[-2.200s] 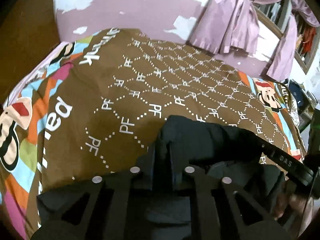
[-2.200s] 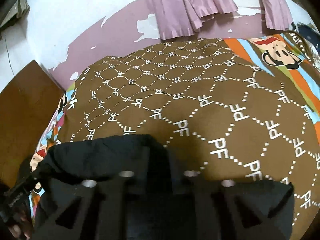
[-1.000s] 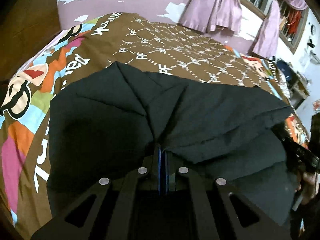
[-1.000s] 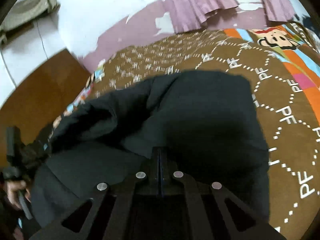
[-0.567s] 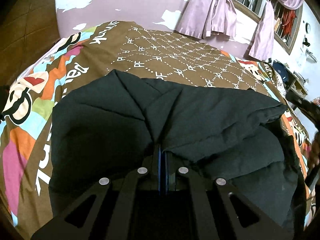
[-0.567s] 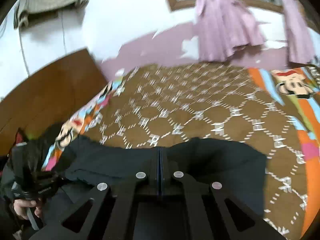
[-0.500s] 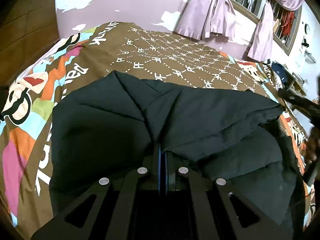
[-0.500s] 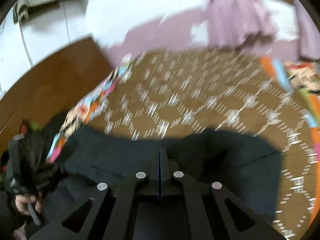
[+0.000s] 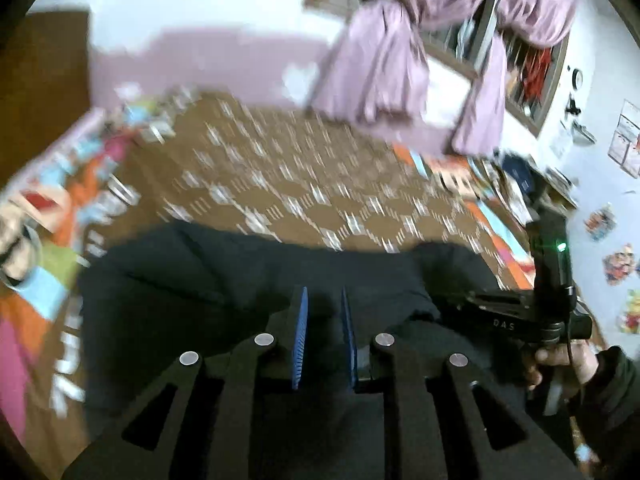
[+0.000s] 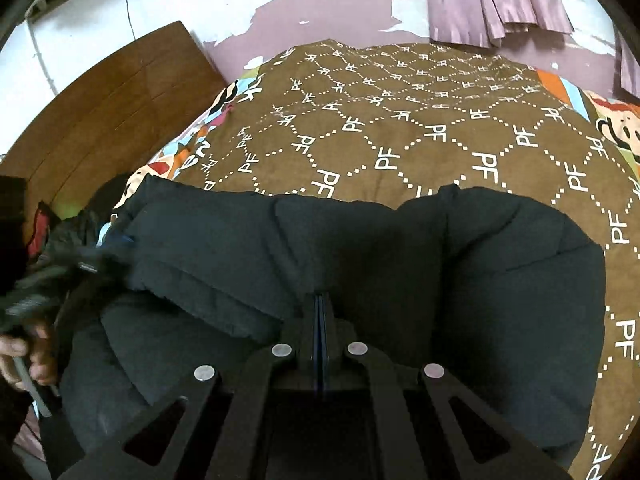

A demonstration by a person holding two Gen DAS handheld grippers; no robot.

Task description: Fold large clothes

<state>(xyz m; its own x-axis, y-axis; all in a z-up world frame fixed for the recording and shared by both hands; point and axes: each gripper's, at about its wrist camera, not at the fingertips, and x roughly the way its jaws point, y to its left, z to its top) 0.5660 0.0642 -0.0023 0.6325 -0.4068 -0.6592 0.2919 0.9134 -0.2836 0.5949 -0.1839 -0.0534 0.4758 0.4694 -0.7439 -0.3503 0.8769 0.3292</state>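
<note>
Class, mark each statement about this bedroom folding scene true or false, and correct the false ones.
1. The black padded garment lies on a brown bedspread printed with white letters. True.
2. The left gripper has its blue pads clamped together. False: its jaws have just been opening, and a gap shows between the pads.
3. The right gripper is shut. True.
4. The curtains are green. False: they are purple.
5. A wooden headboard stands at one end of the bed. True.
</note>
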